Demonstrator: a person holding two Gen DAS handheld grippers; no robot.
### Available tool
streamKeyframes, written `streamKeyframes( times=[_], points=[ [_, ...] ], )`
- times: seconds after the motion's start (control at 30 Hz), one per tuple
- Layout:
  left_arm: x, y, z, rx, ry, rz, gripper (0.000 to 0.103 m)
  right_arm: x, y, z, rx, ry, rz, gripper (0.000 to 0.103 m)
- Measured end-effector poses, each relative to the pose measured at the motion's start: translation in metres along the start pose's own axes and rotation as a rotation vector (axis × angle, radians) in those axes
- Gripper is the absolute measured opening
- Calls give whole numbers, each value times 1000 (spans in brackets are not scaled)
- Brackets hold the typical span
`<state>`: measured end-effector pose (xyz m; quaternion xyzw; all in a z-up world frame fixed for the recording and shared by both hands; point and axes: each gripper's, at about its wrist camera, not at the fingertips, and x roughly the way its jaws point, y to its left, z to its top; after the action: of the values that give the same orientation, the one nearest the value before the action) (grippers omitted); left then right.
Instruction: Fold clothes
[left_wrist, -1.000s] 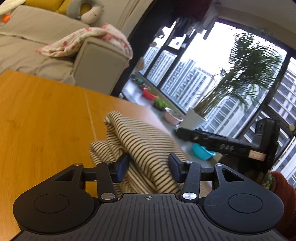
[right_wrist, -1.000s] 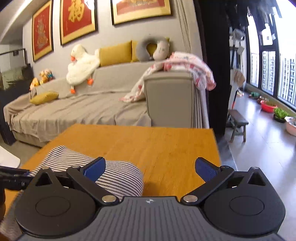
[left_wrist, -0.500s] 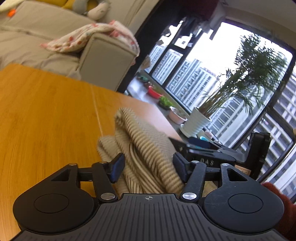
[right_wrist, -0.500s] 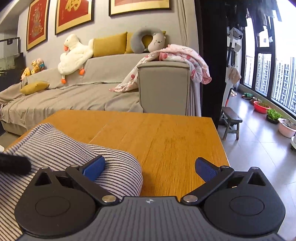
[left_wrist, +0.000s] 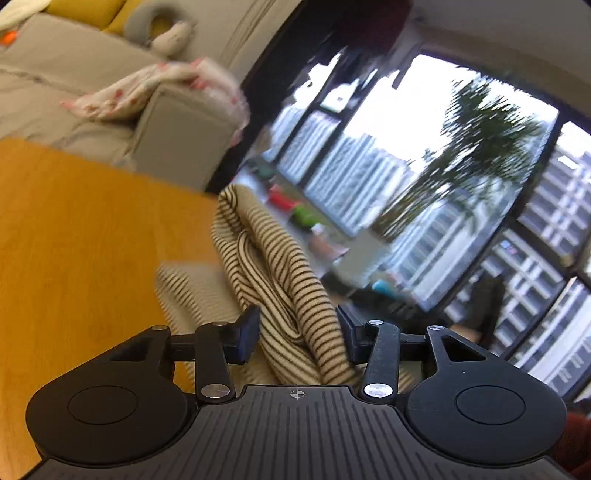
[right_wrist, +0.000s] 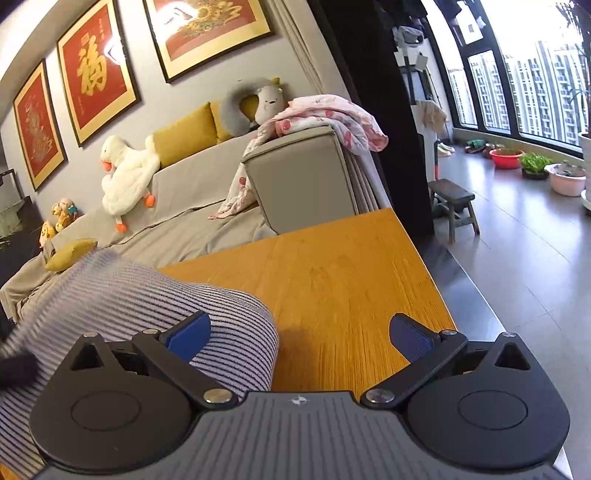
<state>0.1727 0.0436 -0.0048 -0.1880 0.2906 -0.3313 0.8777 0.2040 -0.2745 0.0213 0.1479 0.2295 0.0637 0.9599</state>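
Our left gripper (left_wrist: 297, 326) is closing on a bunched ridge of the striped garment (left_wrist: 273, 273), which lies at the near edge of the wooden table (left_wrist: 74, 229). Our right gripper (right_wrist: 299, 332) is wide, holding nothing, the cloth under its left finger. If the left jaws pinch only the top layer, we think the bundle could slump or drag off the near right edge.

left-wrist window (left_wrist: 424, 177) and sofa (left_wrist: 177, 140) motion-blurred, striped garment (right_wrist: 110, 302) cut off at left edge
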Motion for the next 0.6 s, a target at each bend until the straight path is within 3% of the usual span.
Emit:
streamKeyframes(
  times=[0.17,0.33,0.43,0.53,0.6],
  points=[
    [-7,13,-9,-18,20,15,52,-1,6,-1,-33,-3,-2,103],
    [-38,-7,20,94,-77,35,57,0,9,-2,-38,13,-15,103],
    [-45,-21,41,132,-116,-23,67,1,12,-2,-56,22,-13,103],
    [-16,-24,54,127,-67,-102,68,2,17,-2,-76,26,-19,103],
    [14,-16,52,96,4,-103,63,2,17,-2,-83,34,-17,103]
  ],
)
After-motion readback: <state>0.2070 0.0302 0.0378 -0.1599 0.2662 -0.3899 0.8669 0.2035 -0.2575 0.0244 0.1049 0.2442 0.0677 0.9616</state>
